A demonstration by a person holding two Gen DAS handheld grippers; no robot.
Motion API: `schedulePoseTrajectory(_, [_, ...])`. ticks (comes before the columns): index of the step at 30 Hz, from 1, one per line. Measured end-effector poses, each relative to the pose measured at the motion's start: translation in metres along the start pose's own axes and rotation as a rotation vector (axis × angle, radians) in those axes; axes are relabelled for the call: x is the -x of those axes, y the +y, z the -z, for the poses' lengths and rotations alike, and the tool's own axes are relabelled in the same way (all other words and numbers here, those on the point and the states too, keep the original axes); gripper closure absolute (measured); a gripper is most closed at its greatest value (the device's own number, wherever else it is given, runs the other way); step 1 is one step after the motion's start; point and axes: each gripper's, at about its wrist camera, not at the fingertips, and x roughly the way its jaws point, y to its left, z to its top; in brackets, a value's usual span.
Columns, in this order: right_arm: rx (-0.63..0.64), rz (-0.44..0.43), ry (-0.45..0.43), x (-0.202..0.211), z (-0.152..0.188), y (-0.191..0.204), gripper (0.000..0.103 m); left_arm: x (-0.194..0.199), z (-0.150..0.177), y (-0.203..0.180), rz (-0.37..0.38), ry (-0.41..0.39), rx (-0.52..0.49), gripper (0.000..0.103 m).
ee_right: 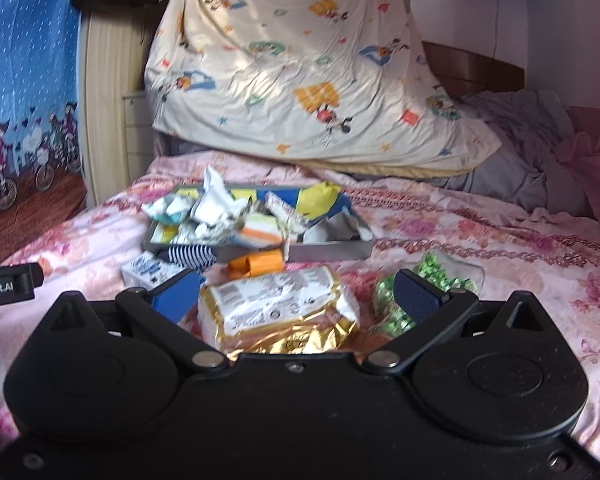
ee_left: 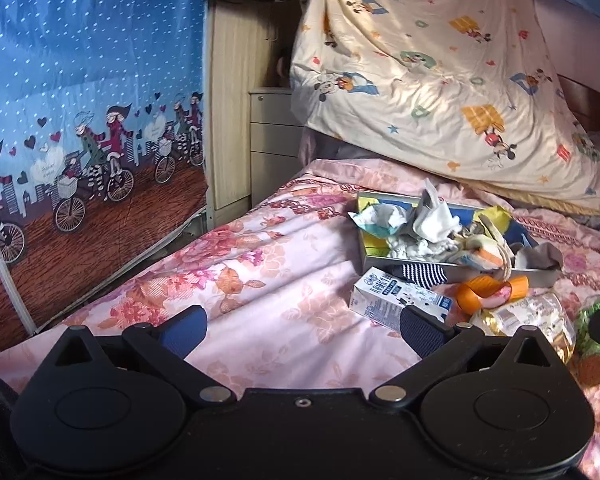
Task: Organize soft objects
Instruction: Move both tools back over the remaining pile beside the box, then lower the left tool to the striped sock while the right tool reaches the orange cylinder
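Note:
A grey tray (ee_left: 458, 275) (ee_right: 332, 251) on the pink floral bed holds crumpled white cloths (ee_left: 436, 220) (ee_right: 216, 200), socks and other soft pieces. A navy-striped sock (ee_left: 424, 272) (ee_right: 192, 256) hangs over its front rim. In front lie an orange ribbon roll (ee_left: 488, 290) (ee_right: 260, 262), a milk carton (ee_left: 392, 300) (ee_right: 144, 270), a gold-and-white packet (ee_left: 528, 320) (ee_right: 284, 308) and a green leafy bundle (ee_left: 596, 316) (ee_right: 436, 274). My left gripper (ee_left: 302, 332) is open over bare sheet, left of the carton. My right gripper (ee_right: 300, 294) is open, its fingers either side of the packet.
A cartoon-print quilt (ee_left: 440, 64) (ee_right: 300, 72) hangs behind the tray. A blue bicycle-print curtain (ee_left: 80, 120) and a drawer unit (ee_left: 272, 136) stand left of the bed. Grey rumpled bedding (ee_right: 532, 160) lies at the back right. Open sheet (ee_left: 260, 264) spreads left of the tray.

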Motion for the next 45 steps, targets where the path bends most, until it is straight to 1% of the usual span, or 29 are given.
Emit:
schedulePoseTrajectory(7, [0.002,-0.010,0.029,-0.006,0.003,0.004,0.000,0.001,0.002,-0.007,0.004,-0.003,-0.034,0.001])
schedulePoseTrajectory(17, [-0.003,-0.010,0.038,-0.008,0.004,0.001,0.000,0.001,0.003,-0.009,0.011,-0.002,-0.042,0.001])
schedulePoseTrajectory(21, [-0.004,-0.012,0.042,-0.008,0.004,0.000,0.000,-0.002,0.002,-0.012,0.018,0.010,-0.057,0.001])
schedulePoseTrajectory(25, [-0.007,-0.006,0.042,-0.009,0.002,0.000,0.000,-0.003,-0.005,-0.014,0.025,0.011,-0.066,0.001])
schedulePoseTrajectory(30, [-0.011,-0.004,0.049,-0.009,-0.006,0.001,0.000,-0.007,-0.023,-0.014,0.037,-0.003,-0.064,0.001])
schedulePoseTrajectory(34, [0.023,-0.027,0.031,-0.009,-0.017,0.004,0.000,-0.028,-0.038,-0.014,0.070,0.060,-0.024,0.001])
schedulePoseTrajectory(37, [0.046,-0.037,0.025,-0.014,-0.023,0.005,0.000,-0.048,-0.049,-0.018,0.096,0.074,-0.019,0.001])
schedulePoseTrajectory(41, [0.096,-0.049,0.018,-0.026,-0.026,0.008,0.001,-0.074,-0.059,-0.027,0.157,0.043,-0.081,0.001])
schedulePoseTrajectory(45, [0.108,-0.073,0.013,-0.047,-0.026,0.008,0.000,-0.099,-0.060,-0.040,0.236,0.007,-0.161,0.001])
